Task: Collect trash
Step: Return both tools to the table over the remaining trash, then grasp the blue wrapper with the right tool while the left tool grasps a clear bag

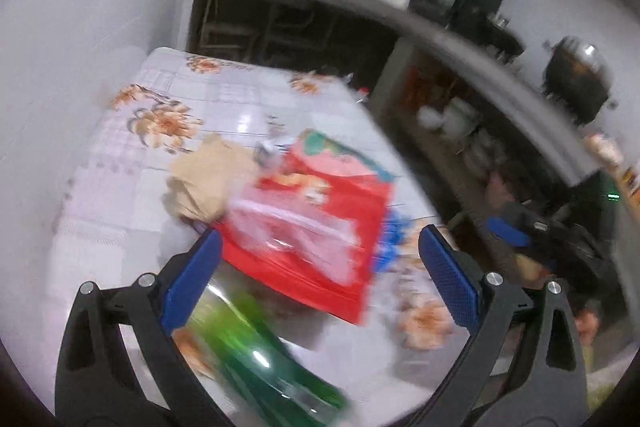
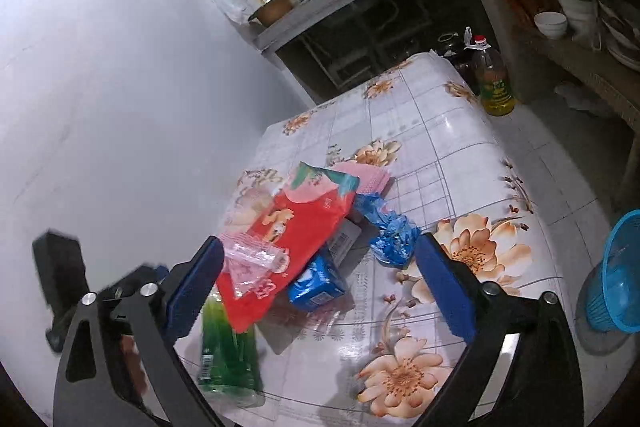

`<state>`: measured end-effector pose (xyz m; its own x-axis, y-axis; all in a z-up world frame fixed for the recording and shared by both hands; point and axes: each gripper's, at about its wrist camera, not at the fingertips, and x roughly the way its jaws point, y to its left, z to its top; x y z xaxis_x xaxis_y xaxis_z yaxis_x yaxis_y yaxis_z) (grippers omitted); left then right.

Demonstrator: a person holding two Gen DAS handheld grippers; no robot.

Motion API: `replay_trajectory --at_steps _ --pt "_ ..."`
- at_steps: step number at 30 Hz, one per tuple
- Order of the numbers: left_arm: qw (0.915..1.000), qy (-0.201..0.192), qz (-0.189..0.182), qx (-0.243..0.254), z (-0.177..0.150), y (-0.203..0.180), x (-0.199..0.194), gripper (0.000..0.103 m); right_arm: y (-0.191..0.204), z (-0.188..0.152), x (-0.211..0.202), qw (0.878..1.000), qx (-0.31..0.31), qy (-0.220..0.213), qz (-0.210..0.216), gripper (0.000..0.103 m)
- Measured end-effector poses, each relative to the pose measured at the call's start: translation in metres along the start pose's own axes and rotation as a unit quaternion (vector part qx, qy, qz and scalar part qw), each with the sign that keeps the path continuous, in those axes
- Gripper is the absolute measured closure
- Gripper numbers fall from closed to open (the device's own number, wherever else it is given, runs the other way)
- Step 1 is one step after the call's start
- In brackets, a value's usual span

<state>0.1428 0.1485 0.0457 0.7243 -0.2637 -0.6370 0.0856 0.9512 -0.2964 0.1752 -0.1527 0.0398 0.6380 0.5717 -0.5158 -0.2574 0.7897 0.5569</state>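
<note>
A heap of litter is lying near the front edge of the floral-covered bench [image 2: 460, 131]. A flat red plastic food pouch [image 2: 296, 239] is topping it, its long axis running away toward the far edge. The right gripper [image 2: 320, 267] is hovering over it, fingers spread wide, holding nothing. The left gripper [image 1: 320, 271] is equally near, also wide open and empty.
</note>
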Motion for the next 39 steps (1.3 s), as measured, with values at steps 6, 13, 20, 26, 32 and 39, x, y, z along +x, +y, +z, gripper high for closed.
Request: replay_trajectory --at_steps 6,13,20,26,32,39 --pt "0.9994 0.019 0.025 0.016 0.031 0.025 0.044 0.009 -0.026 -0.013 0.021 0.997 0.018 0.061 -0.04 0.018" --pt "0.9944 0.097 0.034 0.026 0.032 0.034 0.097 0.031 -0.044 -0.012 0.026 0.992 0.03 0.091 -0.076 0.021" --pt "0.9948 0.095 0.035 0.006 0.024 0.045 0.096 0.061 -0.049 0.002 0.036 0.991 0.022 0.099 -0.087 0.024" --pt "0.9961 0.081 0.006 -0.034 0.026 0.058 0.087 0.091 -0.047 0.017 0.07 0.987 -0.026 0.124 -0.095 0.031" --pt "0.9974 0.041 -0.019 -0.056 0.028 0.061 0.069 0.095 -0.053 0.021 0.112 0.98 -0.053 0.169 -0.088 0.038" --pt "0.9951 -0.004 -0.057 -0.081 0.035 0.058 0.042 0.096 -0.06 0.017 0.148 0.973 -0.058 0.204 -0.087 0.052"
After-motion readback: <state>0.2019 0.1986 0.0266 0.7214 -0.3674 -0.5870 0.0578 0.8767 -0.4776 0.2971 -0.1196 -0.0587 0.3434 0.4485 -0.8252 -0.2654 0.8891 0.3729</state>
